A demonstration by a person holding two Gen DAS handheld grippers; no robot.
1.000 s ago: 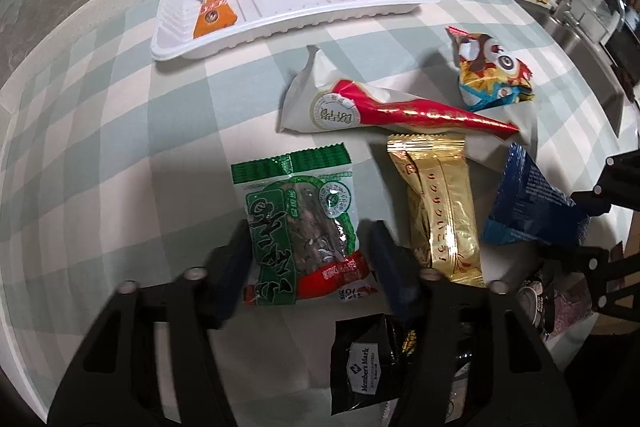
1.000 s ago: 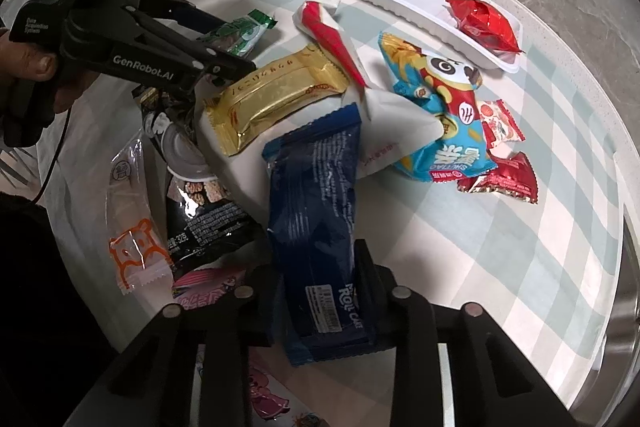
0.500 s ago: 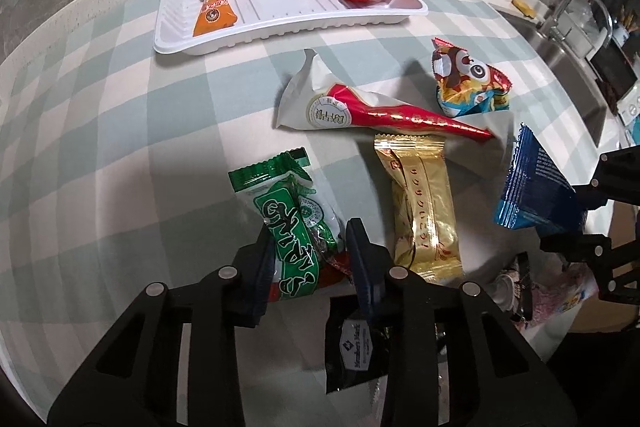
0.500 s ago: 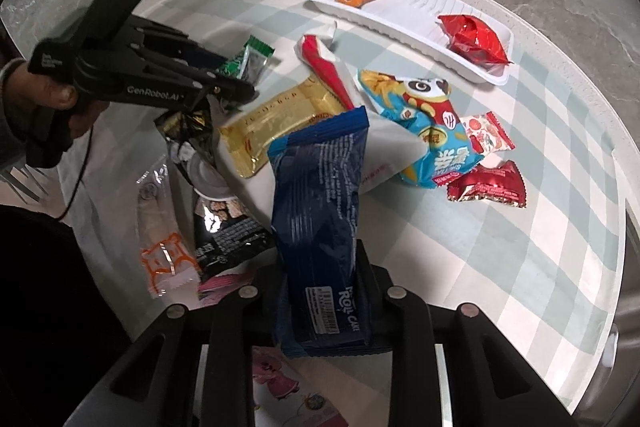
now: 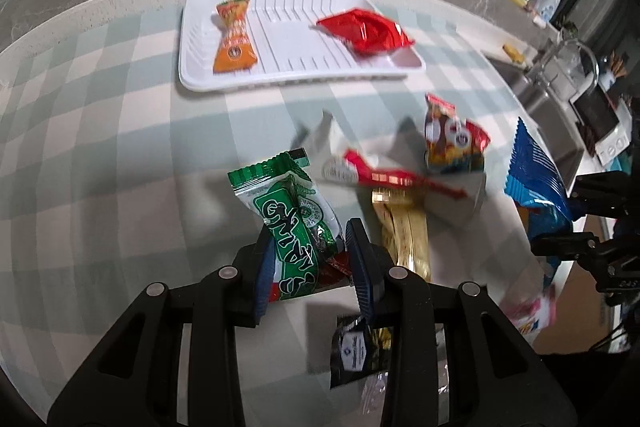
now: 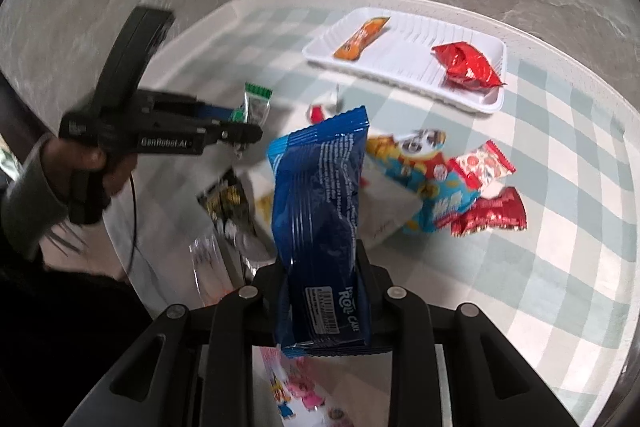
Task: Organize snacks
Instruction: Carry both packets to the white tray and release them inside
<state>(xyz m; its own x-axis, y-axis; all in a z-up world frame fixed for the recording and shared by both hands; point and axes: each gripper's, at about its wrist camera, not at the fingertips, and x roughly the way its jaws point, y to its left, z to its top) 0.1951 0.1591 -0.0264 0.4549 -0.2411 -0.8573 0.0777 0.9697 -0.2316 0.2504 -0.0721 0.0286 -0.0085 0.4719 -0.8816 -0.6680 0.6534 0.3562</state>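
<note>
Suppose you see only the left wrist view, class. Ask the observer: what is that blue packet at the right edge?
Observer: It is a blue roll cake packet with its label and barcode showing, held in the right gripper, jaws shut on it.
Operator: Is anything hidden beyond the panda bag?
Observer: Yes. Two small packets lie beside the panda bag: a red-and-white packet and a dark red packet.
</note>
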